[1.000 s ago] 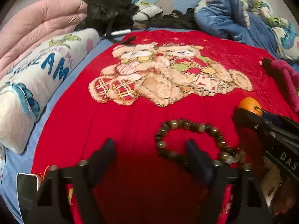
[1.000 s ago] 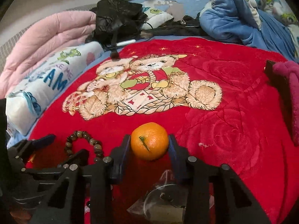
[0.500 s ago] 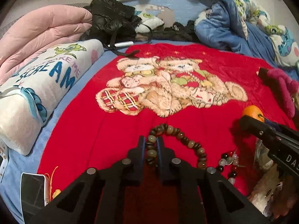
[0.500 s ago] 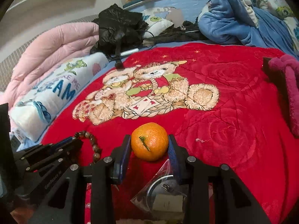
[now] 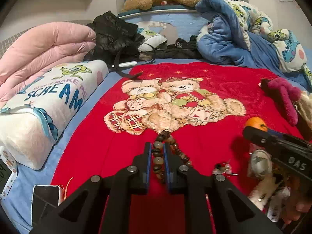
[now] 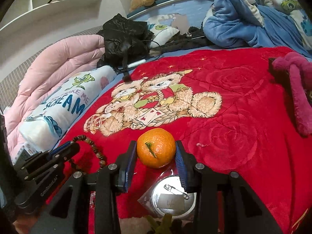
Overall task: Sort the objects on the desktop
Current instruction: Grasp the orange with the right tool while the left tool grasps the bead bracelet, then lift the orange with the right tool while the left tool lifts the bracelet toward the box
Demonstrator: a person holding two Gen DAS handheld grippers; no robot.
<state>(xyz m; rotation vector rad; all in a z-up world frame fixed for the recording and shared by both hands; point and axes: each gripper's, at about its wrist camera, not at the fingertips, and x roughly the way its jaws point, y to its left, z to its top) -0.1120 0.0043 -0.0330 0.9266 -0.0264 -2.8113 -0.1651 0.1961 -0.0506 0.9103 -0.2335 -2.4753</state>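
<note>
A brown bead bracelet [image 5: 176, 152] hangs lifted off the red teddy-bear blanket [image 5: 214, 142], and my left gripper [image 5: 157, 145] is shut on one side of its loop. The right wrist view shows the same bracelet [image 6: 95, 150] dangling from the left gripper [image 6: 66, 150] at the lower left. My right gripper [image 6: 156, 146] is shut on an orange tangerine [image 6: 156, 152], held just above the blanket [image 6: 243, 117]. In the left wrist view the tangerine [image 5: 255, 121] peeks over the right gripper's fingers [image 5: 251, 134] at the right edge.
A round tin in a clear bag [image 6: 173, 197] lies under the right gripper. Small loose beads [image 5: 222, 167] sit right of the left gripper. A phone [image 5: 45, 197] and a printed pillow [image 5: 48, 105] lie left. A magenta plush [image 5: 286, 99] is on the right, with bedding behind.
My left gripper went from open around the bracelet to shut on it, then lifted it off the blanket. The right gripper kept its hold on the tangerine and rose a little.
</note>
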